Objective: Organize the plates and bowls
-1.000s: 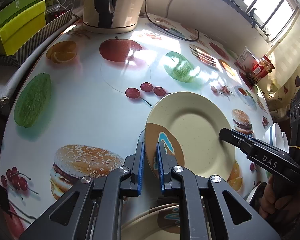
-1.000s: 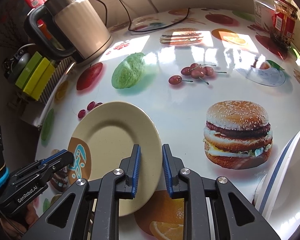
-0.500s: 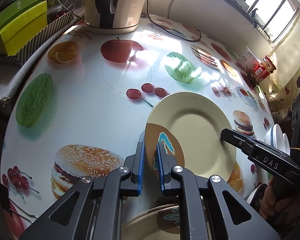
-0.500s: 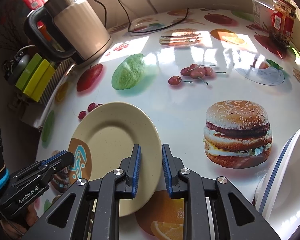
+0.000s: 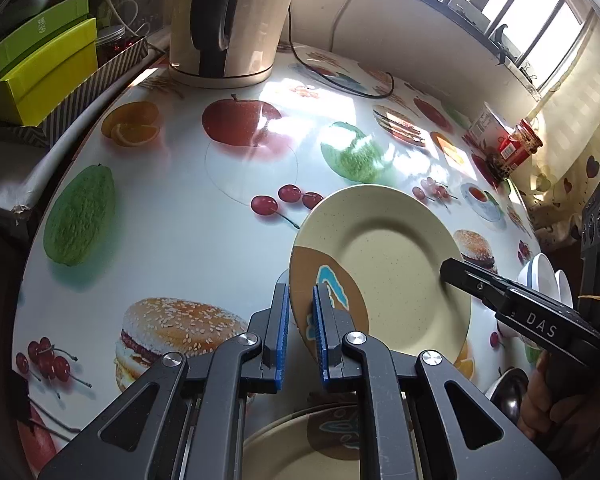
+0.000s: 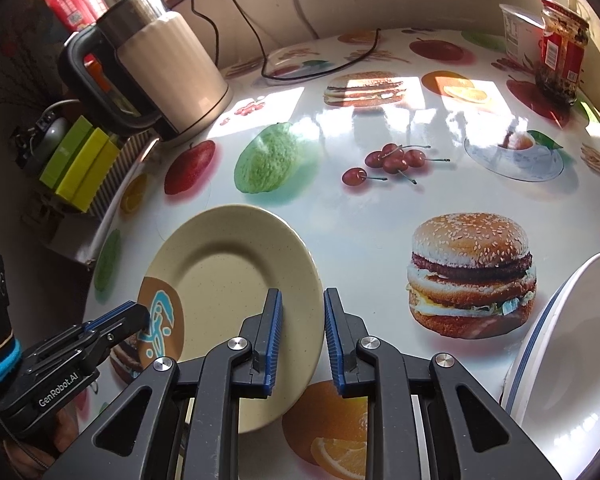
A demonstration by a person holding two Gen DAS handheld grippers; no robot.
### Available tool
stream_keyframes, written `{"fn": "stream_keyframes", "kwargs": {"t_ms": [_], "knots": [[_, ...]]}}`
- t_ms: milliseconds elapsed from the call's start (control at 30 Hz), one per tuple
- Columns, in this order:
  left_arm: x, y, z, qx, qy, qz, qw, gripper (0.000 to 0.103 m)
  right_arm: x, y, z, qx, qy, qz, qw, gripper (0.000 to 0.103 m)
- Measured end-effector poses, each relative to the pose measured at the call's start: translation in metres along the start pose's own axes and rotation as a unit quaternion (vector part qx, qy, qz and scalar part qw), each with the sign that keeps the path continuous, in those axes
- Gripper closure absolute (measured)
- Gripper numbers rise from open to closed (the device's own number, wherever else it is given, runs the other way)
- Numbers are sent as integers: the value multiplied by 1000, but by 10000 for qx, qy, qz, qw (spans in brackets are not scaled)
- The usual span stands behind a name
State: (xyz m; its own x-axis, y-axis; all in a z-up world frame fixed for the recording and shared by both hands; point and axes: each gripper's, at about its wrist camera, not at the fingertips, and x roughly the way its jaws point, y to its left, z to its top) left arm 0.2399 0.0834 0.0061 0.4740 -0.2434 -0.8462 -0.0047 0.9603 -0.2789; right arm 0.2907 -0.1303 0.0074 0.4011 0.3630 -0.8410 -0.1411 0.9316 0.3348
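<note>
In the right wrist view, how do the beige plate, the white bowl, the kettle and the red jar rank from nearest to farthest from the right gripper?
1. Beige plate: its rim sits between the fingers of the right gripper.
2. White bowl: lower right edge.
3. Kettle: far left, at the back of the table.
4. Red jar: far right corner; too close to the kettle to rank surely.

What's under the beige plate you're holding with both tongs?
Under the beige plate the printed tablecloth shows, and nearer, part of a second matching plate. The rest is covered.

You have two beige plates [image 5: 387, 256] [image 5: 300, 448], two white bowls [image 5: 539, 280] [image 5: 564, 288], one kettle [image 6: 168, 68], one jar [image 6: 561, 56] and two grippers [image 5: 300, 320] [image 6: 300, 324].
</note>
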Motion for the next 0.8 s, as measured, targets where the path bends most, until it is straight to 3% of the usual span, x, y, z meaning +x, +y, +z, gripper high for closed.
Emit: {"fn": "stream_keyframes", "kwargs": {"t_ms": [800], "knots": [[-45, 12, -28, -73, -266, 51, 9996, 91, -35, 29, -27, -292, -133, 151, 9994, 83]]}}
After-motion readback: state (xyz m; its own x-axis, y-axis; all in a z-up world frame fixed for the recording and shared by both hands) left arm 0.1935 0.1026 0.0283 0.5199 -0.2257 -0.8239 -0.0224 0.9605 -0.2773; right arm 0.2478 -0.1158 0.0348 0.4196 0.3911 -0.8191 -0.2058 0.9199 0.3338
